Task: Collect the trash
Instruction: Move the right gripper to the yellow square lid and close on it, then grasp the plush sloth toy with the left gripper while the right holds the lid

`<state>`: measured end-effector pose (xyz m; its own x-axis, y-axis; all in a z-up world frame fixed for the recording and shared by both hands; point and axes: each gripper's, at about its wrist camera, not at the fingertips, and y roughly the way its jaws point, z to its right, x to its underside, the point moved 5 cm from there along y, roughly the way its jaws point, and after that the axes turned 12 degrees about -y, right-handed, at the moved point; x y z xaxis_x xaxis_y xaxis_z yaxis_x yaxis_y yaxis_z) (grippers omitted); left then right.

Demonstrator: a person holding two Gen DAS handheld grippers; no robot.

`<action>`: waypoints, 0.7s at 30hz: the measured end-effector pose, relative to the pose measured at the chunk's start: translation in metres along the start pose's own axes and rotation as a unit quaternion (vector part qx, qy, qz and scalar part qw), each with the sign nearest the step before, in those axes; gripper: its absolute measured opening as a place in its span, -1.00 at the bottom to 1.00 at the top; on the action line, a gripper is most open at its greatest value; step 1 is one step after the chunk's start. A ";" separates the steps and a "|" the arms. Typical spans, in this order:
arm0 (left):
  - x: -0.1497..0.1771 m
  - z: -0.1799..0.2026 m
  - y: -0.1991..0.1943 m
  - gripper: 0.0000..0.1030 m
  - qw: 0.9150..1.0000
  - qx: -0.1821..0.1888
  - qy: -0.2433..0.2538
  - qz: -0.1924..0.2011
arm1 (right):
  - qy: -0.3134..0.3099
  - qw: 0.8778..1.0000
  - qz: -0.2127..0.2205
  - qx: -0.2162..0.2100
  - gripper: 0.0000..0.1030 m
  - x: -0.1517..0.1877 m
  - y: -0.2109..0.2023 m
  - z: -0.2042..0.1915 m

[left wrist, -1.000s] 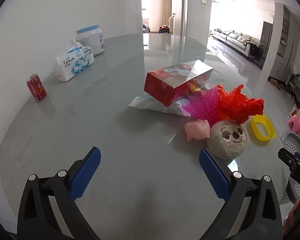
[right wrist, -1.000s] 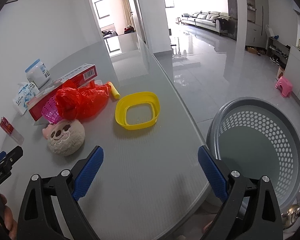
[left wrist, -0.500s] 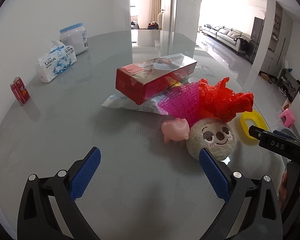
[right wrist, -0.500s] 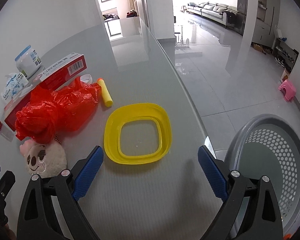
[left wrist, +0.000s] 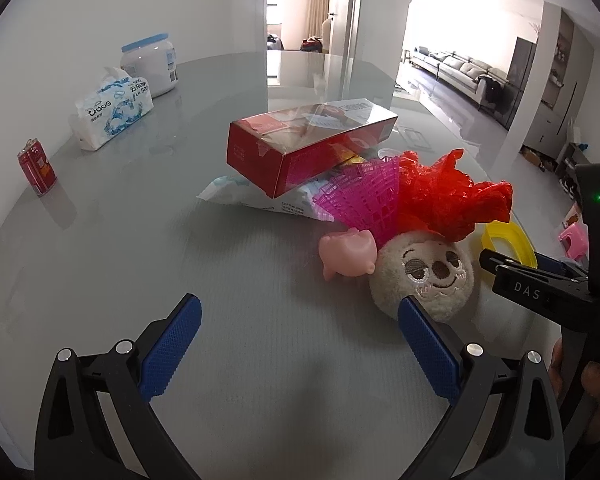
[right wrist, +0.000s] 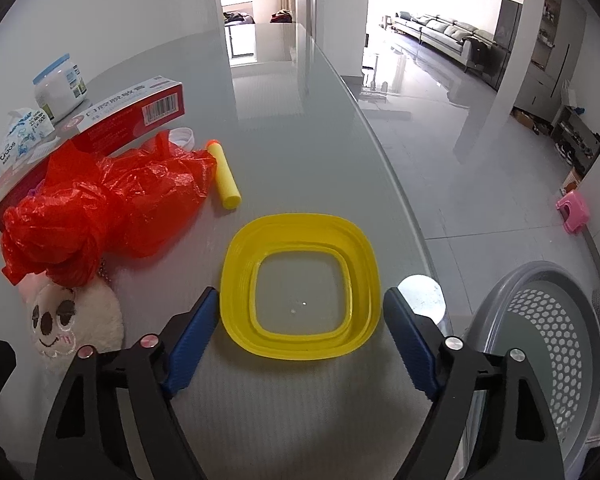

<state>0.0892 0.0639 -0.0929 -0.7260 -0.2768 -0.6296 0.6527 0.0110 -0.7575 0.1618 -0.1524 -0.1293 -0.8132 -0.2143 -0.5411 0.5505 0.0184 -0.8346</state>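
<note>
Between the blue-padded fingers of the right gripper (right wrist: 298, 334), whose jaws are closing but not yet pressing, sits a yellow square plastic ring (right wrist: 300, 288) flat on the grey glass table (right wrist: 300, 128). At ten o'clock from it lie a yellow foam dart (right wrist: 223, 178) and a crumpled red plastic bag (right wrist: 100, 204); at three o'clock, off the table's edge, stands a grey perforated basket (right wrist: 552, 344). The left gripper (left wrist: 300, 340) hangs with jaws wide and nothing between them; at one o'clock from it rest a round cream plush face (left wrist: 424, 276) and a pink toy pig (left wrist: 346, 252), with a red cardboard box (left wrist: 308, 148) beyond.
</note>
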 end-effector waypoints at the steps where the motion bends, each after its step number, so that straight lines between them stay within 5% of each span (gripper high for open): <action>1: 0.001 0.003 0.000 0.88 1.000 0.001 0.001 0.001 | -0.003 1.000 0.003 -0.002 0.32 0.000 -0.001 0.000; 12: 0.011 0.036 0.005 0.88 0.999 0.035 -0.002 -0.017 | 0.060 0.996 0.052 -0.028 0.30 0.033 -0.042 0.033; 21: 0.009 0.062 0.029 0.88 0.999 0.017 -0.024 -0.030 | 0.106 0.990 0.072 -0.053 0.30 0.077 -0.074 0.059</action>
<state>0.1148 0.0018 -0.1098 -0.7533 -0.3225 -0.5733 0.6159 -0.0398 -0.7868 0.0691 -0.2281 -0.1030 -0.7556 0.0074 -0.6550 0.6495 0.1379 -0.7477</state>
